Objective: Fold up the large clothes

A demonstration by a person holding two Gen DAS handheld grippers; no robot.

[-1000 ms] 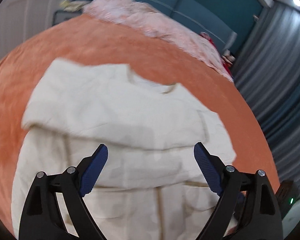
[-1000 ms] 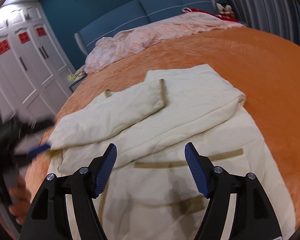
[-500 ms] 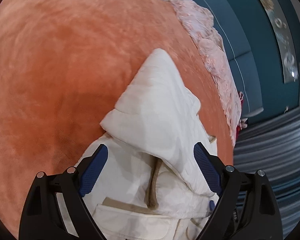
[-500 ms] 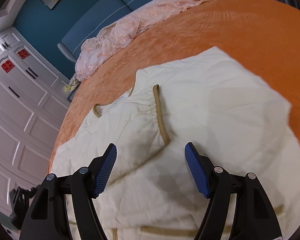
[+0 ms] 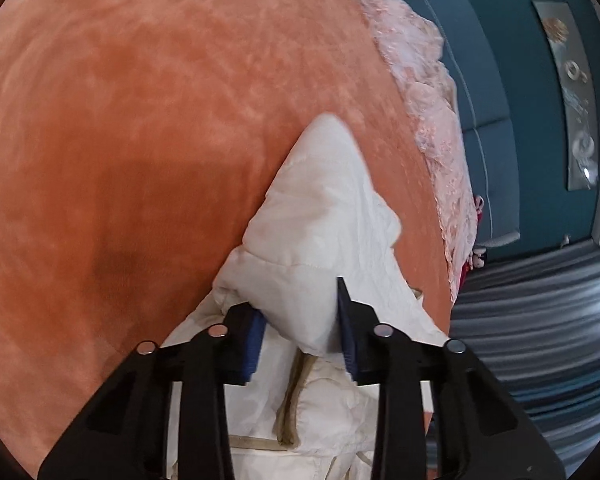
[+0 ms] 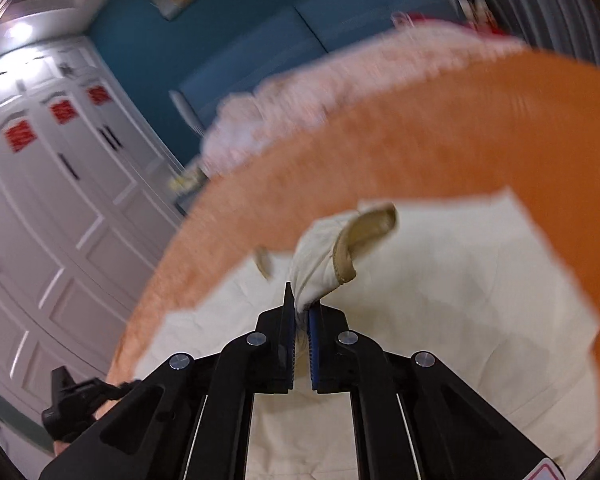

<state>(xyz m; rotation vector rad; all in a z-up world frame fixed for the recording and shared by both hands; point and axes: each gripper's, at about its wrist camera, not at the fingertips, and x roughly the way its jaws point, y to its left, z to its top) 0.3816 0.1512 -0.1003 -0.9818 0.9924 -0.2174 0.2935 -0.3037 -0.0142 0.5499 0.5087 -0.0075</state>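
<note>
Cream coat is lying spread on the orange bedspread. Left gripper, rolled over and pointing downward, is closing its fingers on a thick padded fold at the coat's edge; fold is sitting between both pads. Right gripper, tilted downward, fingers pressed nearly together, is pinching the tan-trimmed sleeve cuff, which is standing up above the coat body. Right view is blurred.
</note>
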